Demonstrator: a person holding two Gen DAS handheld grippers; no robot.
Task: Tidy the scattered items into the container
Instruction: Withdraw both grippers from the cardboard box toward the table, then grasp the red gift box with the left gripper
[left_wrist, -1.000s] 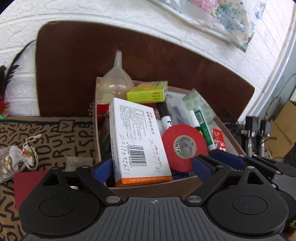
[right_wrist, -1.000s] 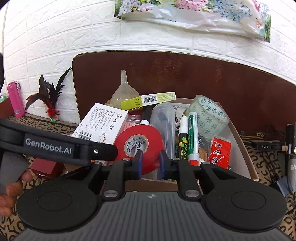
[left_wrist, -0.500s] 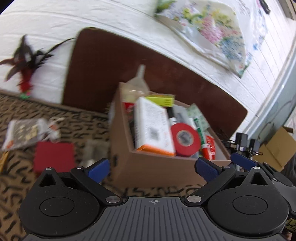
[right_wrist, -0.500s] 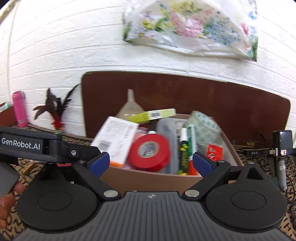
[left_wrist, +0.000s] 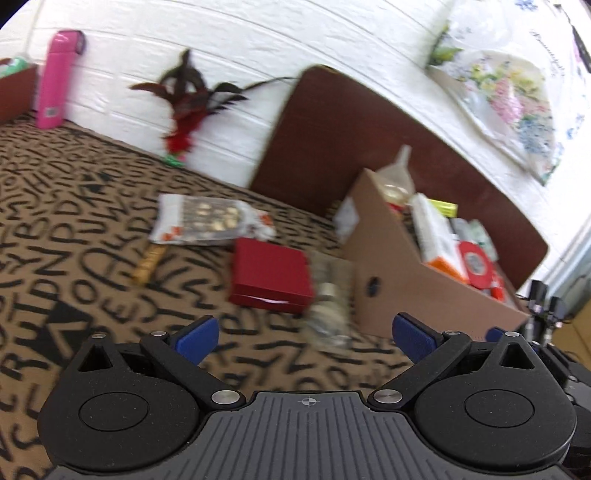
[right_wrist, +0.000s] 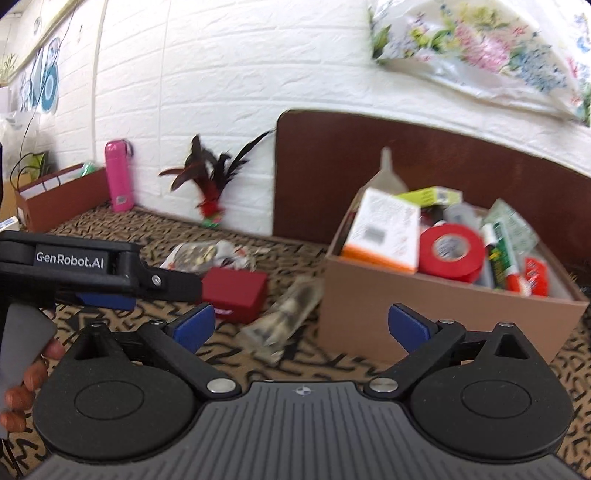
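Backed away from the cardboard box (right_wrist: 436, 306) since a second ago, both tools now swung left toward the loose items on the patterned cloth (left_wrist: 74, 236). Right gripper (right_wrist: 301, 325) then pinched close at the red tape roll (right_wrist: 451, 253); jaws now sprung wide apart, nothing between them, tape left lying in the box beside a white-and-orange carton (right_wrist: 384, 229) and markers (right_wrist: 498, 254). Left gripper (left_wrist: 306, 334) likewise spread wide and empty, seen also at the left in the right wrist view, gripped by a hand (right_wrist: 27, 373). Still out on the cloth, left of the box: a clear packet (left_wrist: 330, 302) just beside the box wall, a red box (left_wrist: 271, 275) next left, a silvery pouch (left_wrist: 210, 221) farther back, a gold stick (left_wrist: 149, 262) near it. Motion blur over much of both views.
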